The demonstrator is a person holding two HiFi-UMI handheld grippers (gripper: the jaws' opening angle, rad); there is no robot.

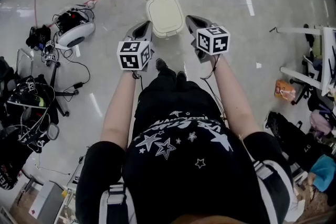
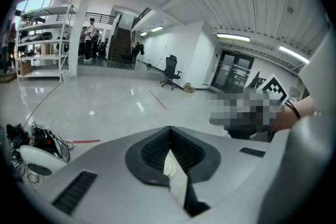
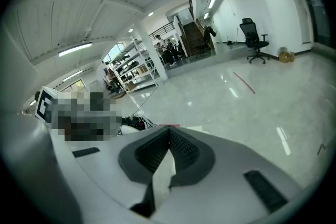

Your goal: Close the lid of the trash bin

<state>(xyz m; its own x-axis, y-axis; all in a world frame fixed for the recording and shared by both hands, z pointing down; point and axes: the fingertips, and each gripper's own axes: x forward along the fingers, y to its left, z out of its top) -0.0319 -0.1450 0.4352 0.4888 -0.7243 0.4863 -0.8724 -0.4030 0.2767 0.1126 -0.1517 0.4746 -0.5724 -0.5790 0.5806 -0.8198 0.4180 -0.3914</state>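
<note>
Head view: the trash bin sits on the floor, right in front of the person's feet. Its cream lid faces up and looks flat, so I think it's prob. shut already, but I can't be sure from up here. The bin's long side runs straight away from the person. The left gripper is just beside the bin's left edge and the right gripper is just beside its right edge. So the bin lies between the 2, a bit ahead of the fingers. Neither is clearly nearer. A press on the lid would go forward and down, toward the middle.

Left gripper view: the left gripper has its fingers pressed together w/ nothing between them. It looks out across the room, not down, so no bin shows here.

Right gripper view: same for the right gripper, fingers pressed together, nothing held. I can't pick out the bin here.
</note>
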